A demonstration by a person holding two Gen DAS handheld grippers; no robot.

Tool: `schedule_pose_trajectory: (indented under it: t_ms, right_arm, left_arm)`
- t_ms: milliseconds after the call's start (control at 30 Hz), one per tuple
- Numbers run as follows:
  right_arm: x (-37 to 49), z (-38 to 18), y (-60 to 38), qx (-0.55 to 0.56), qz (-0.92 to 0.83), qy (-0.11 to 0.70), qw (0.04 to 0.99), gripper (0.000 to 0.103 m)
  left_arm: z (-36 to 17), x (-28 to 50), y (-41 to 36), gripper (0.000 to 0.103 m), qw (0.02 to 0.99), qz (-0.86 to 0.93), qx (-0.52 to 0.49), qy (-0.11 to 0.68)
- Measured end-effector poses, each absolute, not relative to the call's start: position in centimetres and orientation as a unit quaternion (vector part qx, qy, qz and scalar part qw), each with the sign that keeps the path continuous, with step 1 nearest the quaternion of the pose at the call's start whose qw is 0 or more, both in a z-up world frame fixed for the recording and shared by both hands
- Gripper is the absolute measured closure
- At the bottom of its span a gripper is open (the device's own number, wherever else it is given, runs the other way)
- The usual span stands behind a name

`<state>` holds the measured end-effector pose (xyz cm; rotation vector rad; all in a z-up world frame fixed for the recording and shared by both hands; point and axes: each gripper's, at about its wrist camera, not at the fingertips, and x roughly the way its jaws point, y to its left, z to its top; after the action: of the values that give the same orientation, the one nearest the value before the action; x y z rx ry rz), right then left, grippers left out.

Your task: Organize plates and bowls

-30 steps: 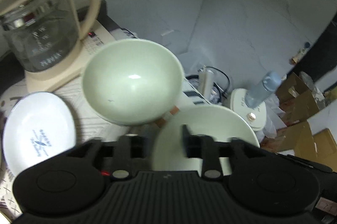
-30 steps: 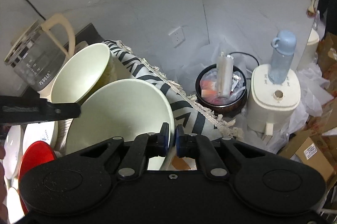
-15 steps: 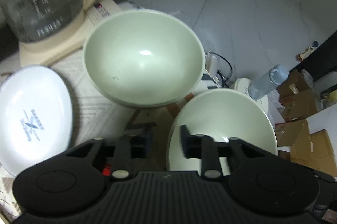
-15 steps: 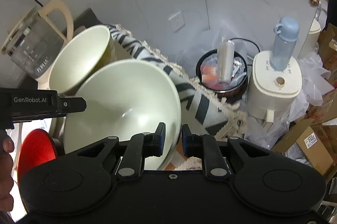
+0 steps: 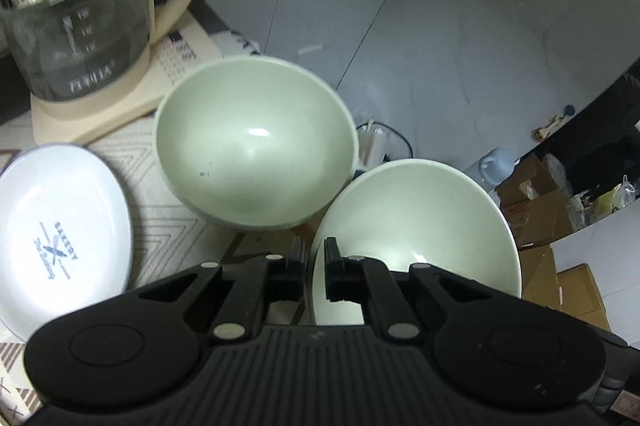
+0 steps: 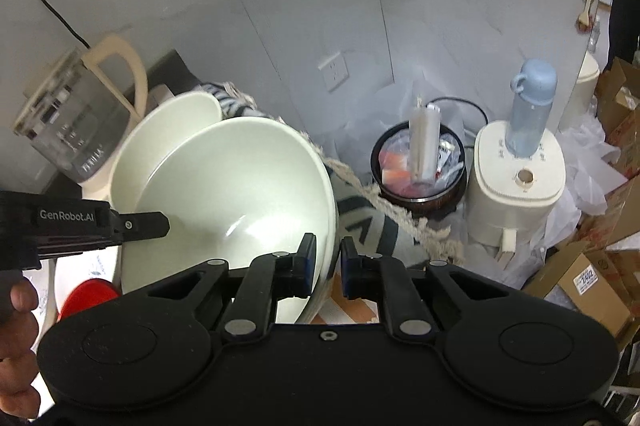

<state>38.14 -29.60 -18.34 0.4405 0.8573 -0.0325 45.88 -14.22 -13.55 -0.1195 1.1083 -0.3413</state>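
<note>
A pale green bowl (image 5: pixel 416 218) hangs tilted just ahead of my left gripper (image 5: pixel 315 258), which is shut on its left rim. From the right wrist, the same bowl (image 6: pixel 240 186) fills the middle, and my right gripper (image 6: pixel 327 258) has the right rim between its jaws, which are closing and pressing on it. The left gripper (image 6: pixel 156 226) reaches in at the bowl's left edge. A second pale green bowl (image 5: pixel 252 154) stands upright on the patterned cloth behind it and shows partly behind the held bowl (image 6: pixel 176 122).
A white plate (image 5: pixel 56 226) with blue print lies at the left, a red plate (image 6: pixel 90 296) below the left gripper. A glass kettle (image 5: pixel 76 26) on a cream base stands at the back left. Beyond the table's fringed edge are a bin (image 6: pixel 420 166), a cream appliance (image 6: pixel 520 178) and boxes.
My left jaws have shut on the near bowl's rim after standing open around it. The near bowl has risen and tilted closer to the rear bowl. The right jaws loosened slightly, then tightened.
</note>
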Motion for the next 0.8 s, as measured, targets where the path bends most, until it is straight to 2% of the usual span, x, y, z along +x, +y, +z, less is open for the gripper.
schedule_pose_trajectory:
  t_ms: [800]
  right_arm:
    - [34.7,-12.7,-25.1,0.202,0.07,0.38,0.9,0.088]
  left_arm:
    - [-7.8,39.2,-6.6,0.093,0.867,-0.109,-0.104,0.474]
